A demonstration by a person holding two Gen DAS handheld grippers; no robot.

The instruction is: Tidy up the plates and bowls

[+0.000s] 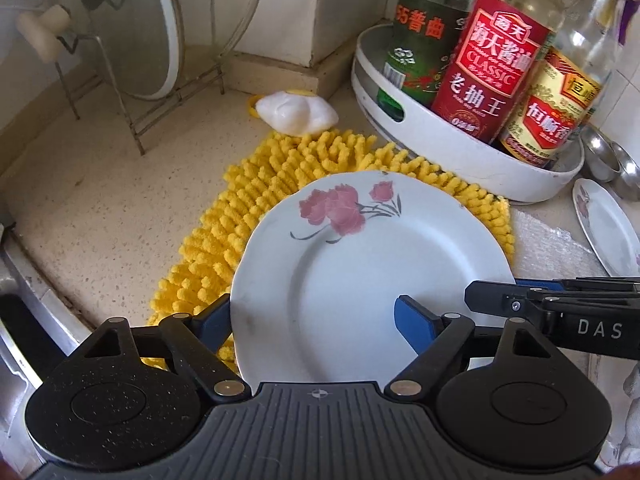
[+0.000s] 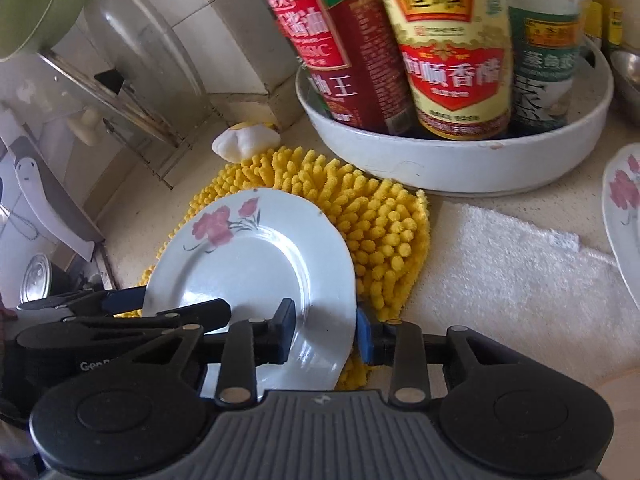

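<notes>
Left wrist view looks down on a white flowered plate (image 1: 360, 276) with a scalloped rim and a pink carnation spray painted near its far edge; the centre well is plain and glossy. It lies on a yellow chenille mat (image 1: 256, 216) on the speckled countertop (image 1: 100, 184), overhanging the mat's near edge. The left gripper (image 1: 316, 320) straddles the plate's near-left rim: one blue pad sits at the outer edge, the other over the plate's face, jaws set apart with the rim between them, though whether they actually press on it I cannot tell. The right gripper (image 2: 326, 330) stands likewise at the plate's (image 2: 256, 276) near-right rim, one pad over the face and one just outside the edge; real clamping cannot be told either.

Behind the mat, a round white tray (image 1: 460, 168) with a raised wall holds upright bottles: a red-labelled soy sauce bottle (image 1: 492, 68), a vinegar bottle (image 1: 548, 116) with a red-and-gold label, and a green-labelled bottle (image 1: 424, 40). The right wrist view shows another green-and-white labelled bottle (image 2: 548, 64) in the same tray. A second flowered plate (image 1: 604, 228) lies toward the counter's right edge, beside a white towel (image 2: 520, 272). Steel bowls (image 1: 608, 160) sit right of the tray. A glass pot lid (image 1: 132, 28) stands upright in a wire rack (image 1: 120, 92) at the back-left corner.
</notes>
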